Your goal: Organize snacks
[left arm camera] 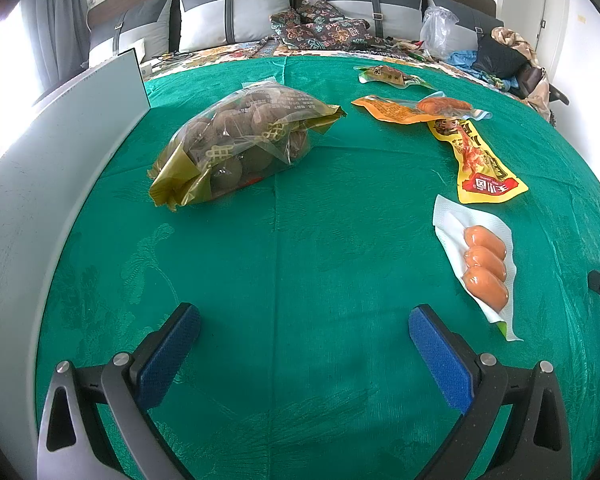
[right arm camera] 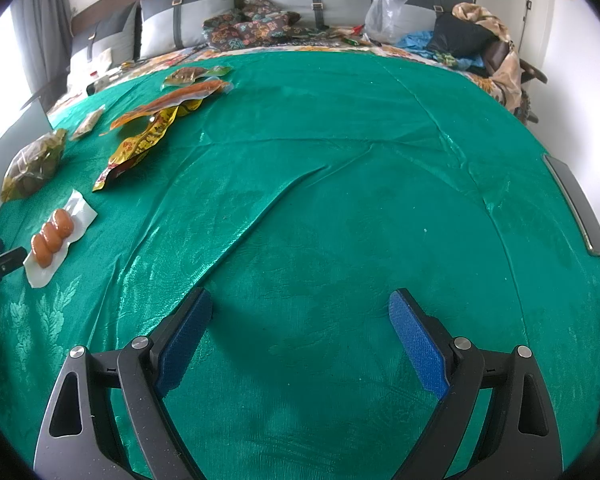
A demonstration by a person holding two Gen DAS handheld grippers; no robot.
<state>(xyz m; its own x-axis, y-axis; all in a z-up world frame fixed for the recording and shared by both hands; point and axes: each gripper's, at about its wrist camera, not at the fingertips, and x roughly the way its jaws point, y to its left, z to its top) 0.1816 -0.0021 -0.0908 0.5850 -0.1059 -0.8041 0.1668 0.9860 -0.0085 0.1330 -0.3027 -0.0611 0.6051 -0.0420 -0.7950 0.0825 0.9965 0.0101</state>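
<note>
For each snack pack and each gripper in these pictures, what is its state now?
left gripper: open, holding nothing.
right gripper: open, holding nothing.
bag of round brown snacks: lying on its side on the green cloth.
three-sausage pack: lying flat, sealed as far as visible.
yellow pack: flat, its far end under the orange pack.
small far pack: flat, apart from the others.

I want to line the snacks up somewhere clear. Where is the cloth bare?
Bare: the wide green cloth ahead of the right gripper, right of the sausage pack. Crowded: the far left, around the nut bag and yellow packet.
</note>
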